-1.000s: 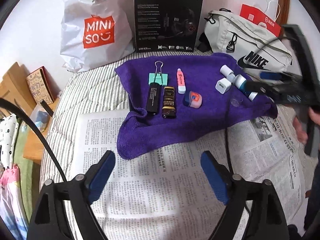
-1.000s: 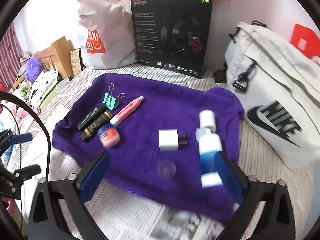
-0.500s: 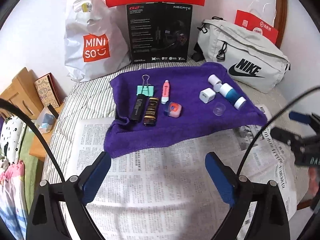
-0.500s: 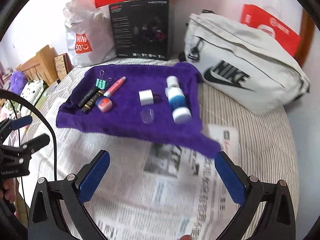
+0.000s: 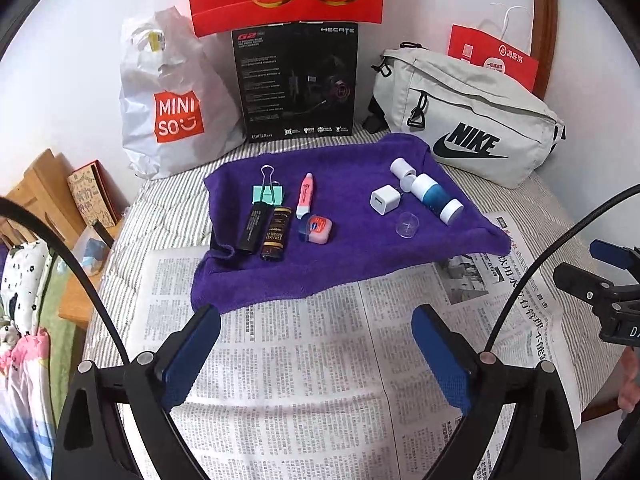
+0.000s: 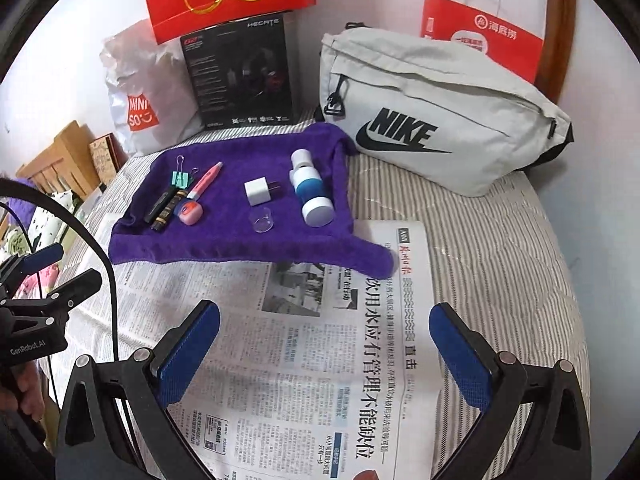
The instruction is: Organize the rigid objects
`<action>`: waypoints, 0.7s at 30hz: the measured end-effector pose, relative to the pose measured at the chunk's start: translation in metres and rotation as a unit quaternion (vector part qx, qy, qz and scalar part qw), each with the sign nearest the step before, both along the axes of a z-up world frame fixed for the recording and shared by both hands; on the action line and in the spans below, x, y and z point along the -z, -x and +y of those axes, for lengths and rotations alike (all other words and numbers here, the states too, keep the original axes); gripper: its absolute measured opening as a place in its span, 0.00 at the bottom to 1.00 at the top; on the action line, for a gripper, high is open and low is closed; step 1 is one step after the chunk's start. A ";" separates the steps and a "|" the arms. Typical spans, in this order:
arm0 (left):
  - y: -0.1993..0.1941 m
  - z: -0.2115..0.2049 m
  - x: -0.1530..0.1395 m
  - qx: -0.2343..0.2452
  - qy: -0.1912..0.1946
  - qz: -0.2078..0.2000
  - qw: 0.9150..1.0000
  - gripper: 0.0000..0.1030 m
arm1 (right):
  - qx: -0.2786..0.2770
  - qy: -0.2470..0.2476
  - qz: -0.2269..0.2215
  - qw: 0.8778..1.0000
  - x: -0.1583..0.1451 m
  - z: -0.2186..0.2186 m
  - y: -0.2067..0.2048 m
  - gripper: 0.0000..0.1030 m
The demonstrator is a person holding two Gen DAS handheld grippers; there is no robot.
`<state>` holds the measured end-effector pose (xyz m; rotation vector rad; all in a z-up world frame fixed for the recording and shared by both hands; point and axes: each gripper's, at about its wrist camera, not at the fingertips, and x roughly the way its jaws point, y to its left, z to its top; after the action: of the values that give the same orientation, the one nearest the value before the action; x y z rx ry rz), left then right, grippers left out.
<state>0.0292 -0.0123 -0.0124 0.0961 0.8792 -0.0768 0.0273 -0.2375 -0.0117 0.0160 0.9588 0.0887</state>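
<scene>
Both pairs of jaws stand wide apart with nothing between their blue pads: the left gripper (image 5: 316,354), whose jaws have just been opening with nothing between them, and the right gripper (image 6: 324,354) each hang released above the newspaper (image 5: 304,360), well short of the items. That spacing suggests a pause between grasps, with the view of the layout left clear. Beyond the pads the purple towel (image 5: 352,252) serves as the sorting surface, and its contents lie in two groups. To one side, close together, are the green binder clip (image 5: 269,192), black tube (image 5: 253,226), dark gold-lettered tube (image 5: 276,232), pink pen-shaped stick (image 5: 305,194) and small pink-lidded jar (image 5: 316,230); apart from them lie the white charger cube (image 5: 385,200), blue-and-white bottle (image 5: 434,198) and clear cap (image 5: 407,225). Grouping like with like appears largely achieved.
</scene>
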 end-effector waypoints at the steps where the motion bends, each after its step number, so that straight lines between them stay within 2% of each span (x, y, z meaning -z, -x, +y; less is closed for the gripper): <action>1: 0.000 -0.001 -0.001 0.000 -0.001 -0.001 1.000 0.94 | 0.001 0.001 -0.001 1.000 -0.001 -0.001 0.000 1.00; 21: 0.005 0.000 -0.003 -0.002 -0.003 0.004 1.000 0.94 | -0.007 0.013 -0.004 1.000 -0.004 0.009 0.009 1.00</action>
<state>0.0246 -0.0122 -0.0098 0.1002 0.8869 -0.0699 0.0182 -0.2282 -0.0079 -0.0142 0.9524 0.0892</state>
